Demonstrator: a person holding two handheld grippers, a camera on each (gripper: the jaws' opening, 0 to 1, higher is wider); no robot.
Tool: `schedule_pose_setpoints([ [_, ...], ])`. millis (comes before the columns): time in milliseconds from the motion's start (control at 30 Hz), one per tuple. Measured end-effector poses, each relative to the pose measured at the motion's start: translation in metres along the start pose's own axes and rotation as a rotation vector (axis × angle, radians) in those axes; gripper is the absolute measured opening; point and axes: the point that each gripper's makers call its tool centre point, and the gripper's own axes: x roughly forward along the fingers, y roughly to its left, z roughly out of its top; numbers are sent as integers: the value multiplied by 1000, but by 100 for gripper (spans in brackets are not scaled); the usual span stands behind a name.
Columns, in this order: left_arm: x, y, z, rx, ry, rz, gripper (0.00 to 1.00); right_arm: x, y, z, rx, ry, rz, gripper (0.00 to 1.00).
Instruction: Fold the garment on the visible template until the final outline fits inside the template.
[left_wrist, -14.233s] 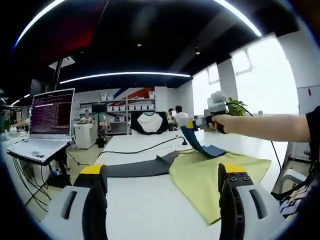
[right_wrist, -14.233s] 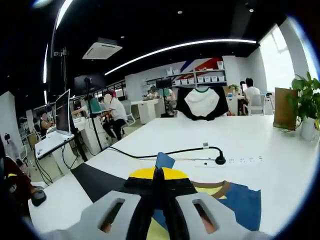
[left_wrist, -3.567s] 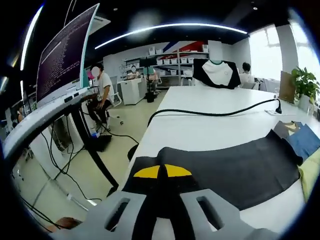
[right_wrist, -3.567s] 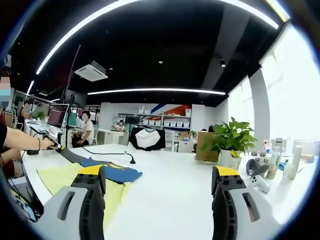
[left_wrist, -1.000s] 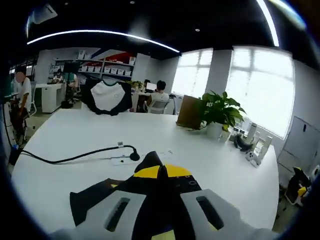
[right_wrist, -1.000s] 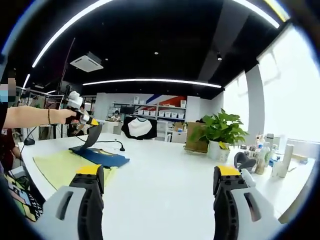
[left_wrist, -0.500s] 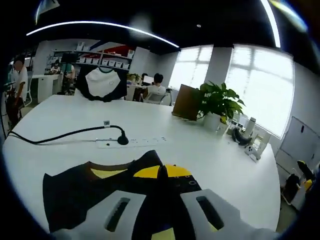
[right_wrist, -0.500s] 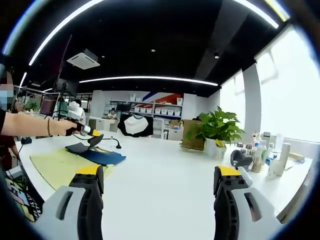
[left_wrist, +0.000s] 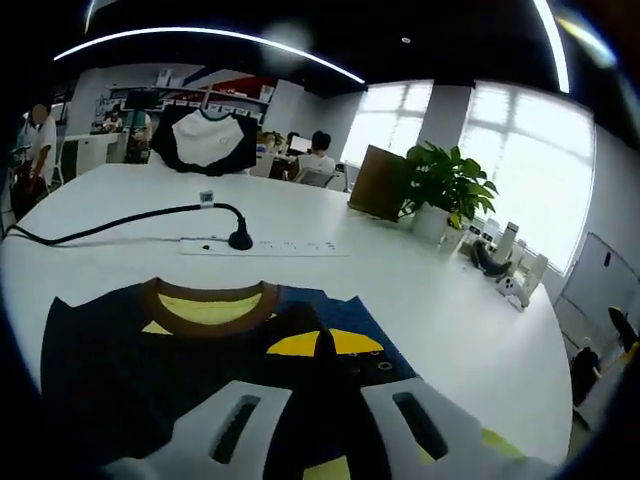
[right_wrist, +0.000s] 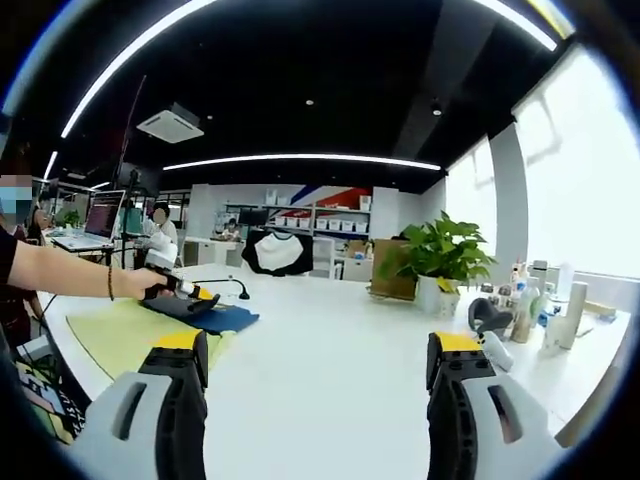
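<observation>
Left gripper view: the left tongs are clenched on a fold of the dark navy garment with the brown-and-yellow collar, which lies flat on the white worktop over the yellow-green template. The right tongs stand released, well apart to its right.

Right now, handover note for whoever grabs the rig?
Left gripper: shut on the garment, laying the dark sleeve over the body, collar up.
Right gripper: open, holding nothing, raised off the table.
Garment lies on the yellow-green template.
Done: sleeve brought across.
Left: release, finish the folds, check the outline fits inside the template.
</observation>
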Motion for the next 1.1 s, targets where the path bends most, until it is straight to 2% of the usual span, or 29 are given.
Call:
schedule_pose_setpoints([
  [300, 5, -18, -21, 48, 24, -22, 1, 1, 3, -1, -5, 7, 7, 93],
  [333, 7, -18, -24, 79, 32, -19, 1, 2, 3, -2, -7, 9, 9, 93],
  [400, 10, -11, -30, 195, 70, 11, 1, 2, 4, -1, -5, 6, 9, 92],
  [433, 11, -12, -33, 162, 67, 16, 1, 1, 3, 1, 1, -2, 6, 92],
  [500, 13, -16, -39, 112, 79, -14, 1, 1, 1, 1, 1, -3, 0, 92],
  [533, 14, -14, -40, 113, 80, -8, 1, 0, 0, 0, 0, -1, -2, 92],
  [633, 17, -12, -46, 134, 86, 6, 1, -1, -6, -1, 14, -1, -31, 93],
  [733, 18, -12, -46, 144, 68, 1, 2, -1, -8, -2, 17, 4, -33, 93],
  [767, 18, -12, -45, 169, 66, -7, 2, -1, -8, -2, 17, 4, -32, 93],
  [800, 17, -12, -44, 234, 65, -21, 3, -1, -7, -2, 16, 4, -31, 93],
  [833, 16, -11, -41, 305, 52, -22, 7, -1, -7, -2, 13, 5, -29, 93],
  [900, 14, -12, -38, 384, 41, -36, 30, 0, -4, -3, 7, 9, -23, 93],
  [933, 10, -12, -35, 406, 41, -42, 43, 1, -3, -3, 6, 11, -20, 93],
  [967, 9, -10, -33, 398, 38, -31, 59, 2, -2, -3, 6, 12, -18, 93],
  [1033, 2, 3, -24, 332, 53, 29, 83, 2, 1, -3, 2, 15, -10, 93],
  [1067, -5, 11, -18, 194, 68, 60, 97, 2, 3, -3, 0, 16, -6, 93],
  [1100, -8, 12, -14, 107, 69, 45, 98, 2, 5, -3, -1, 17, -3, 93],
])
